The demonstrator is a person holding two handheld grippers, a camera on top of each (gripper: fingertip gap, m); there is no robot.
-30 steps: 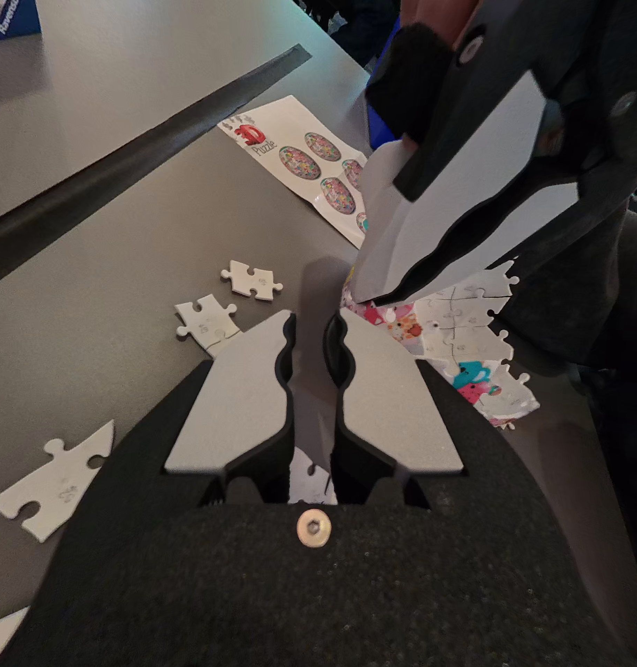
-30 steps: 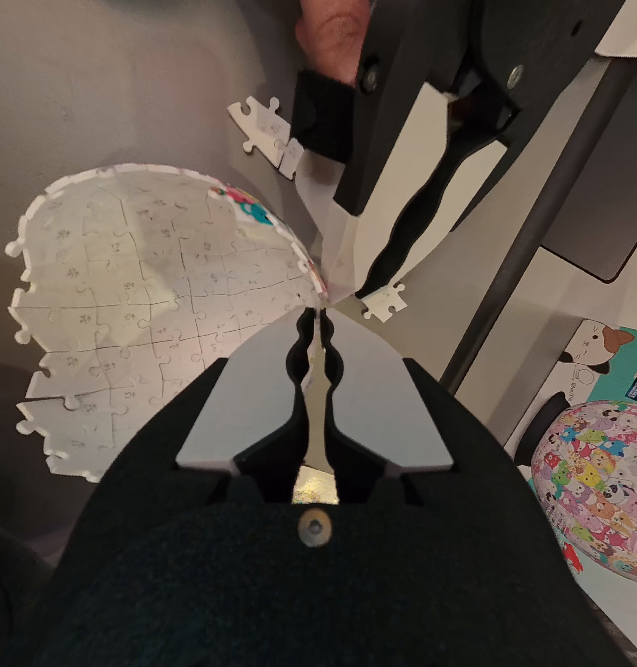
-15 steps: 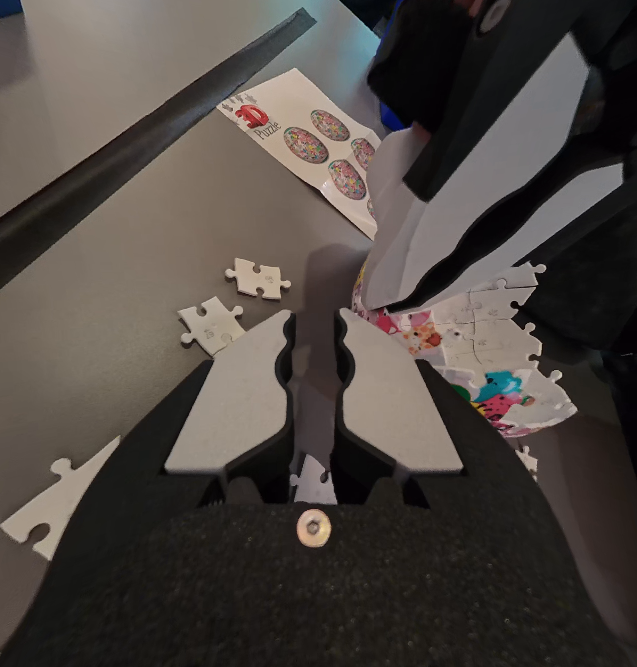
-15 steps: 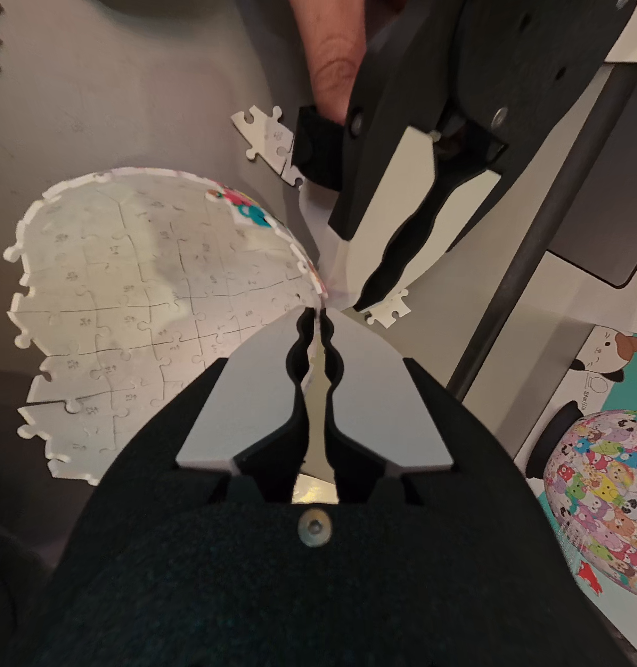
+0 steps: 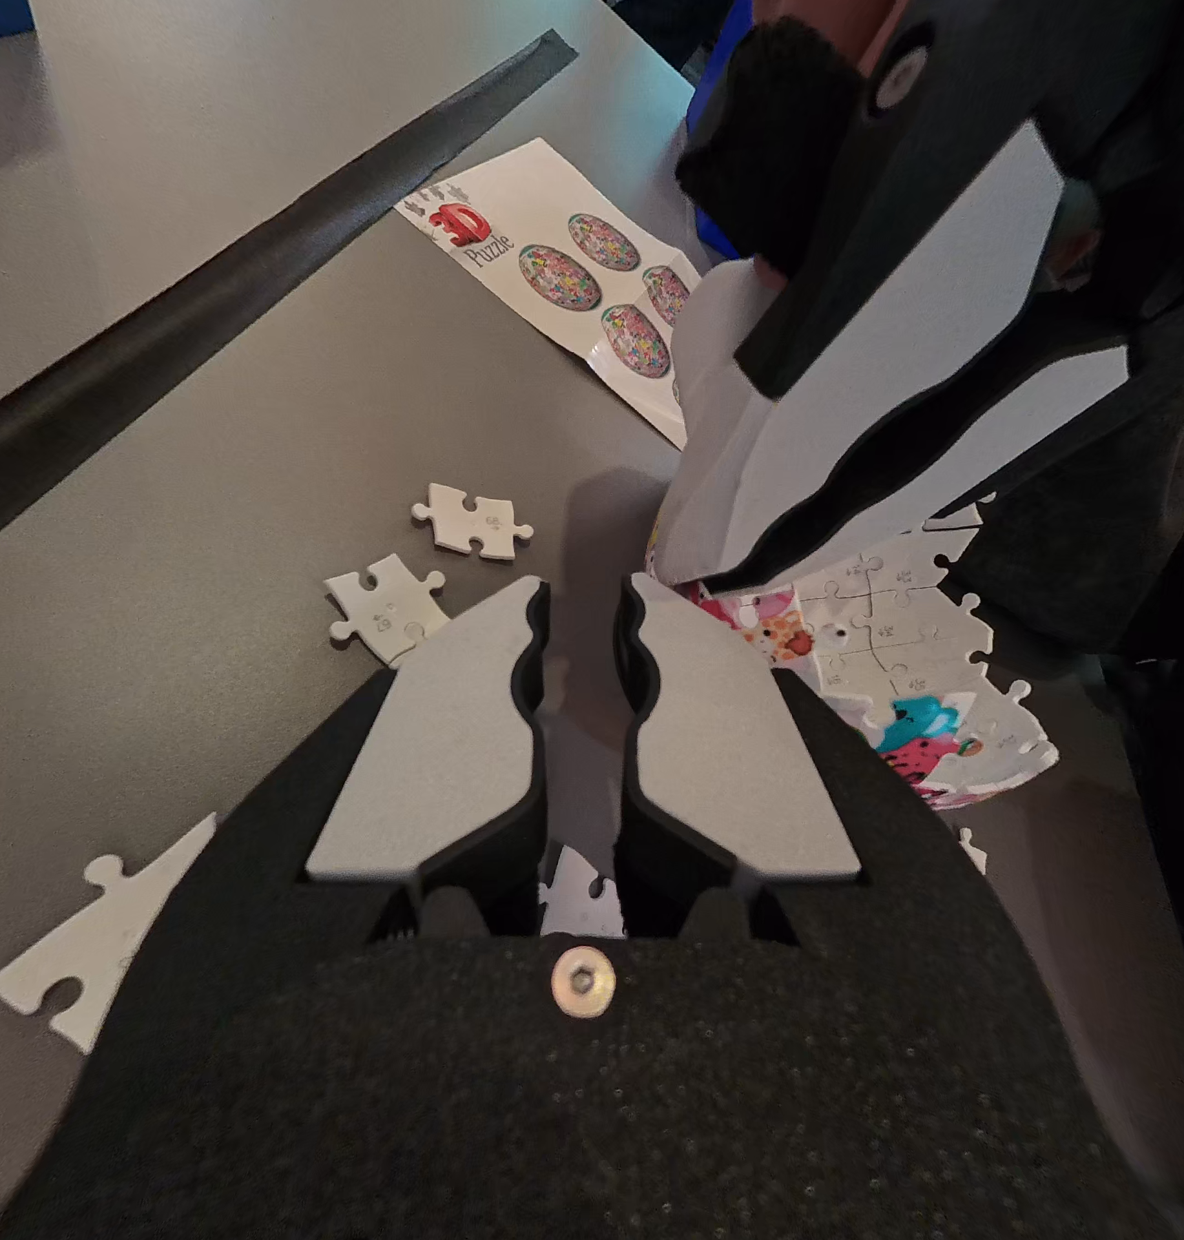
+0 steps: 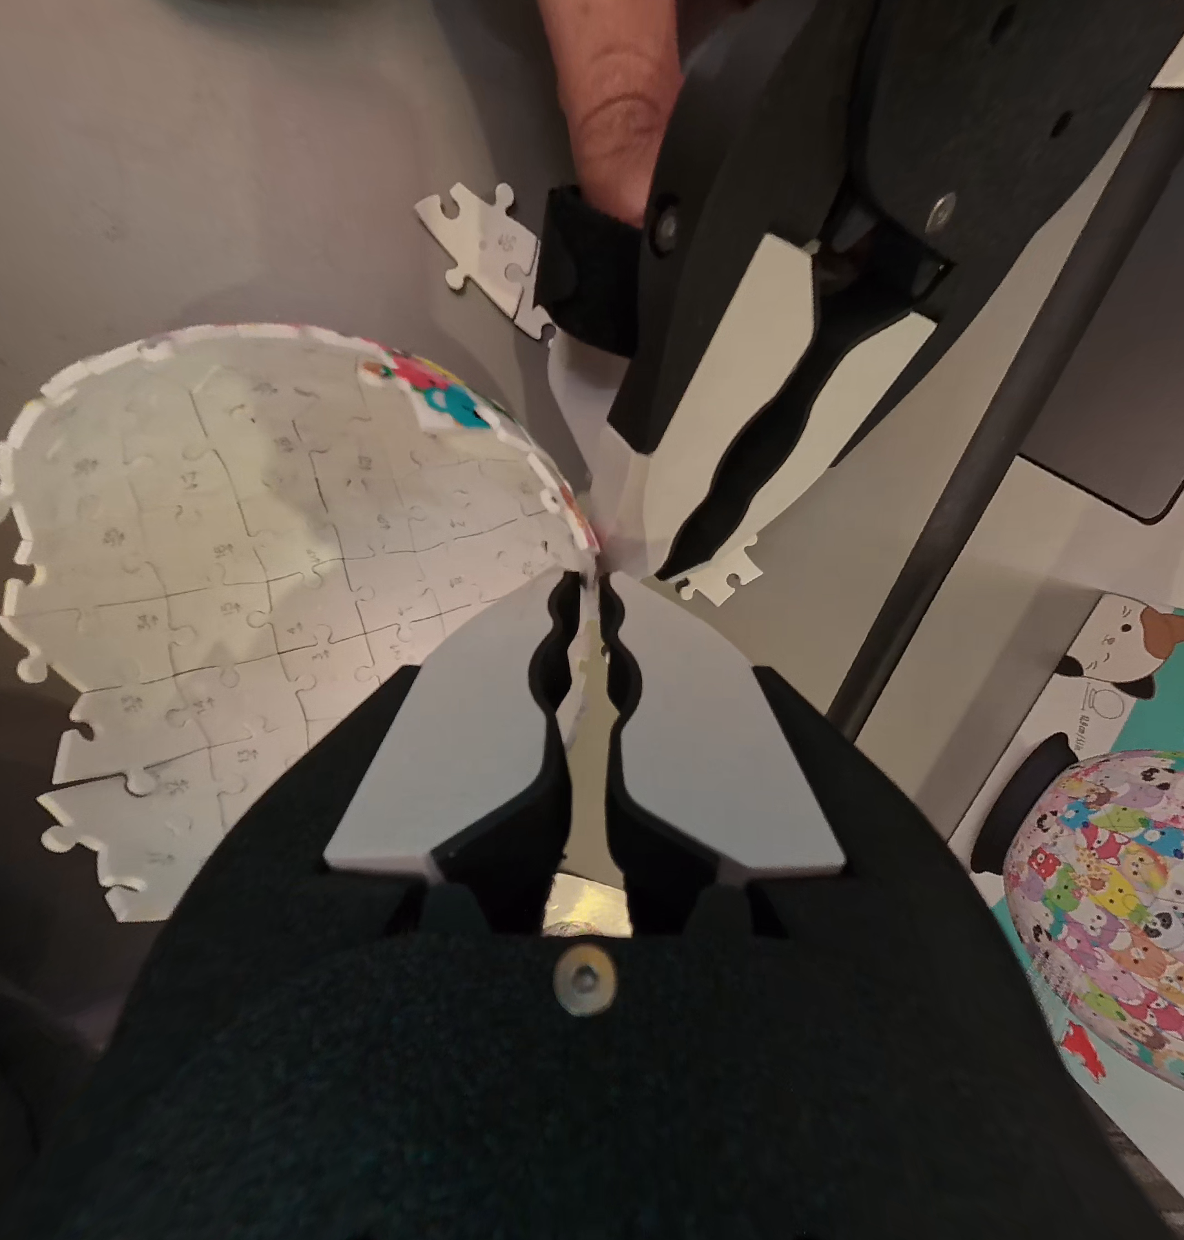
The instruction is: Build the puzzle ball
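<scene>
1. The half-built puzzle ball shell (image 6: pixel 253 570) looks light and thin but fragile to us: snap-fit pieces, so squeeze only at the rim, gently.
2. It's a curved white bowl of numbered backs, with colourful cartoon print outside, held just above the worktop (image 5: pixel 173 537).
3. Our right gripper (image 6: pixel 585 590) is nearly closed, pinching the shell's edge.
4. Our left gripper (image 5: pixel 585 594) is partly open and holds nothing.
5. Loose pieces (image 5: pixel 471 520) lie nearby, with a leaflet (image 5: pixel 555 268) beyond.

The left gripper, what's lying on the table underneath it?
A white puzzle piece shows through the gap behind the left gripper's fingers. Its full outline is hidden by the gripper body.
</scene>
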